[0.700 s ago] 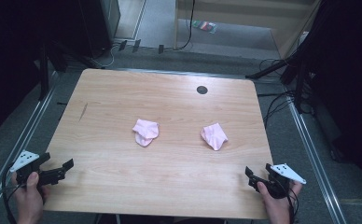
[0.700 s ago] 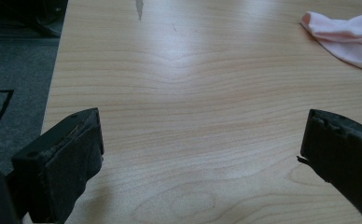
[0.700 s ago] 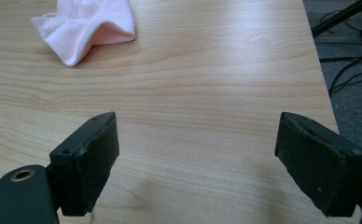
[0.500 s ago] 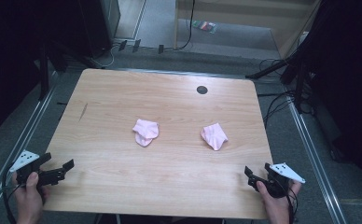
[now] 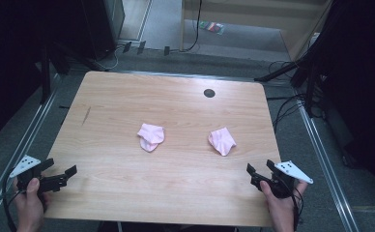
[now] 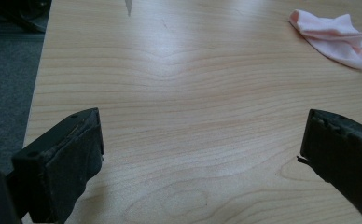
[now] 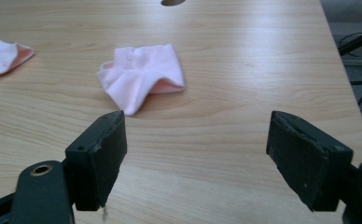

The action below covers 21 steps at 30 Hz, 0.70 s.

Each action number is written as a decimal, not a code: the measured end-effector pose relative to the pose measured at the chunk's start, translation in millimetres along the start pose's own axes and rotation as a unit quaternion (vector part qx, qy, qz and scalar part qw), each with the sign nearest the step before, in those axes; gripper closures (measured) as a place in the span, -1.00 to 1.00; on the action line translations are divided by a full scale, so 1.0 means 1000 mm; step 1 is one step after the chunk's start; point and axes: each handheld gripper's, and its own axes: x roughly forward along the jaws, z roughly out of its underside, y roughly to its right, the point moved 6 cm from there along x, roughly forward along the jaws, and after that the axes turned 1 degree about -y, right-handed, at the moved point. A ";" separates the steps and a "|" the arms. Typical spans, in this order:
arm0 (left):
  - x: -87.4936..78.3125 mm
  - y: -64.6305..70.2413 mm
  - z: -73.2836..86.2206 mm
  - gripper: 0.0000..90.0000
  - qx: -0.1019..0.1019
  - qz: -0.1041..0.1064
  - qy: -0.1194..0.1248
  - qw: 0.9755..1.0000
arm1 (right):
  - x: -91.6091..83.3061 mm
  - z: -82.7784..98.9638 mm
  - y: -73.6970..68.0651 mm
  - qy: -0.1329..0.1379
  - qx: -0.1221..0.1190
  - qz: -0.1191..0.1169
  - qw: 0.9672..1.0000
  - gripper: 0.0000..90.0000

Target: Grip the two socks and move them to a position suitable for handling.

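Black-jawed left gripper point(image 5: 60, 177) is hovering over the near left corner of the wooden table point(image 5: 176, 193), jaws standing wide apart with nothing between them. Right gripper point(image 5: 257, 176) is hovering at the near right edge, jaws likewise spread and empty.

Item one: right pink sock point(image 5: 222, 140), lying crumpled on the table's right half, nearest the right gripper and ahead of it, apart from it. In the right gripper view the same sock point(image 7: 142, 74) is showing a folded heel and an open cuff edge.

Item two: left pink sock point(image 5: 151, 136), lying near the table's middle, well apart from the left gripper; in the left gripper view it point(image 6: 333, 37) is sitting far up and to the right.

Handling, judged: both socks are looking light, soft and limp, not fragile, likely sagging when lifted and sliding a little on the smooth wood. A raised fold or the cuff is offering the best pinch point; a flat single layer may be slipping out.

Room: bare wood is lying all around both socks, with open table between them. Far off, a dark round hole point(image 5: 209, 93) is sitting near the back edge. Table edges are dropping to grey floor on every side.
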 end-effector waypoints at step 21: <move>0.000 0.001 0.000 -1.00 0.003 0.000 0.000 1.000 | 0.025 -0.035 -0.036 -0.012 -0.004 -0.049 0.999 -0.47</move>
